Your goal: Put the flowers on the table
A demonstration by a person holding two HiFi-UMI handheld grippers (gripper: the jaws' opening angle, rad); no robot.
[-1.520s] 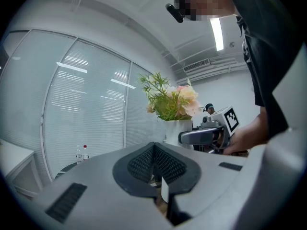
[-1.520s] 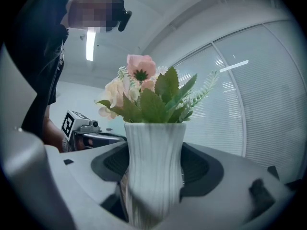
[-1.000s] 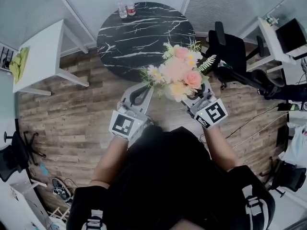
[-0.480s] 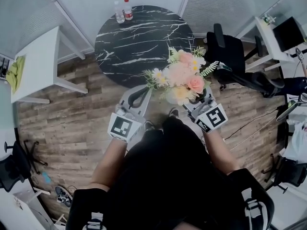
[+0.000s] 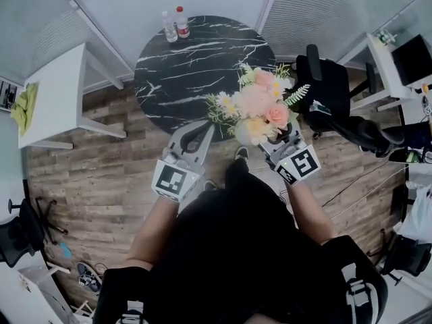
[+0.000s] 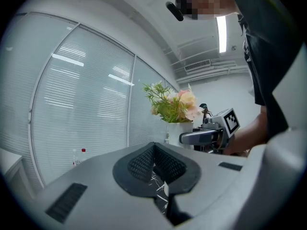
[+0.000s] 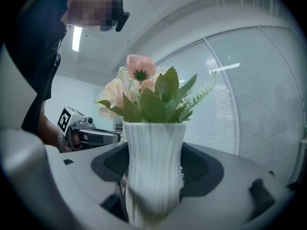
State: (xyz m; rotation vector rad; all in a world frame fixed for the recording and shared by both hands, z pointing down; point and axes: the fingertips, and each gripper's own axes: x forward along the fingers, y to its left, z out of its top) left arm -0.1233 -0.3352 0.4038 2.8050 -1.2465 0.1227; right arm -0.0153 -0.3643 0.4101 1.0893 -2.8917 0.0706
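White, perhaps ceramic vase [image 7: 154, 171] holds pink flowers [image 7: 140, 87].

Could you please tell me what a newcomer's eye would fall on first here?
The pink and cream flowers in a white ribbed vase stand out at the centre, gripped by the right hand-held gripper near the round black marble table. The left hand-held gripper beside it is shut and empty; two bottles stand at the table's far edge.
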